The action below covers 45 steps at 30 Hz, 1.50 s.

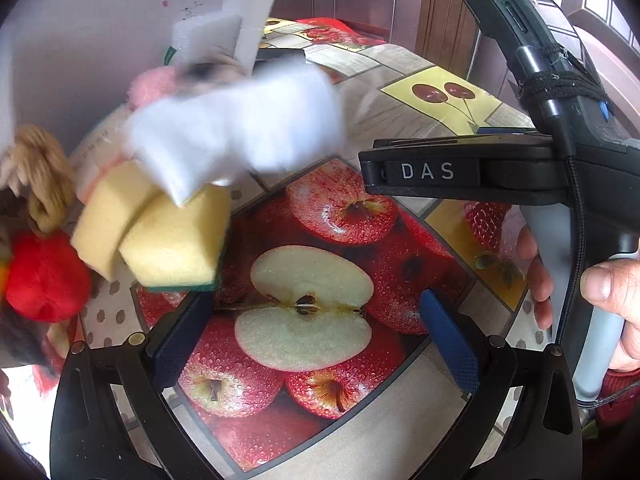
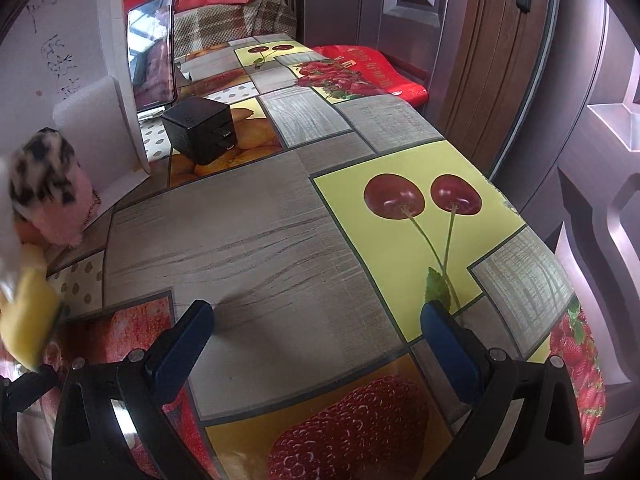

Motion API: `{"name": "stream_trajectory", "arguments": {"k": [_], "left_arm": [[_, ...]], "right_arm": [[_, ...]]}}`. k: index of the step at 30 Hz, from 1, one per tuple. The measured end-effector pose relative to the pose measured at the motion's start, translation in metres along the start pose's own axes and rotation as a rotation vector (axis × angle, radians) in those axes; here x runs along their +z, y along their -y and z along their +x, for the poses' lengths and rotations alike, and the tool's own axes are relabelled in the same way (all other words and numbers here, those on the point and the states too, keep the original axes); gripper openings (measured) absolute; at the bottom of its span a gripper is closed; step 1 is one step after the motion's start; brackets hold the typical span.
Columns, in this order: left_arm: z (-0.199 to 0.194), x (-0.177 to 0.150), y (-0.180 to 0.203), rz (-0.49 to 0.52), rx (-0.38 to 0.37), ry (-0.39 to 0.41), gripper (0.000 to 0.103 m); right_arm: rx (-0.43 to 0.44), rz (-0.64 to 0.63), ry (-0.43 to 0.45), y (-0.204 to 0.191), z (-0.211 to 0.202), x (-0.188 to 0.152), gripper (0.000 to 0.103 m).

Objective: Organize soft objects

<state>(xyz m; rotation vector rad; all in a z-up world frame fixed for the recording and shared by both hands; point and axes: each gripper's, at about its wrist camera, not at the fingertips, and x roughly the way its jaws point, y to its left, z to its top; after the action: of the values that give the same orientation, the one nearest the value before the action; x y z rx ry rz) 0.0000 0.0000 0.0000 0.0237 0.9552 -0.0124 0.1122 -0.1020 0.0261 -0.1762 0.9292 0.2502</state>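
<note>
Fruit-printed oilcloth across the whole table, apples, cherries and strawberries on grey wood-look squares; dark panelled door along the far edge; white foam board upright at the wall side, with a smaller foam block leaning beside it; phone propped upright against the board, screen lit; black charger cube just in front of it.

Soft things crowded at the left of the left wrist view: blurred white cloth uppermost, draped over the yellow sponges; two sponges side by side, touching, green scouring layer under the nearer one; red plush just left of them, tan yarn bundle above that; pink plush with a leopard-spotted patch behind, near the foam block, clearer from the right wrist.

Left gripper low over the printed halved apple, jaws spread wide, nothing between the blue pads; left pad just under the nearer sponge's corner, contact impossible to judge.

Right gripper over bare grey cloth, jaws equally wide, holding nothing, well apart from the pile; seen from the left wrist as a black body marked DAS, with a hand on its grey handle, thumb on top.
</note>
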Motion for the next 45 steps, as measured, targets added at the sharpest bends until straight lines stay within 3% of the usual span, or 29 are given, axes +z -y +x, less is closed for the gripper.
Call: {"name": "stream_trajectory", "arguments": {"k": [45], "left_arm": [[-0.0003,-0.0007,-0.0021,-0.001,-0.001,0.0,0.103]], "right_arm": [[0.001,-0.003,0.004,-0.0035,0.0004,0.001,0.103]]}}
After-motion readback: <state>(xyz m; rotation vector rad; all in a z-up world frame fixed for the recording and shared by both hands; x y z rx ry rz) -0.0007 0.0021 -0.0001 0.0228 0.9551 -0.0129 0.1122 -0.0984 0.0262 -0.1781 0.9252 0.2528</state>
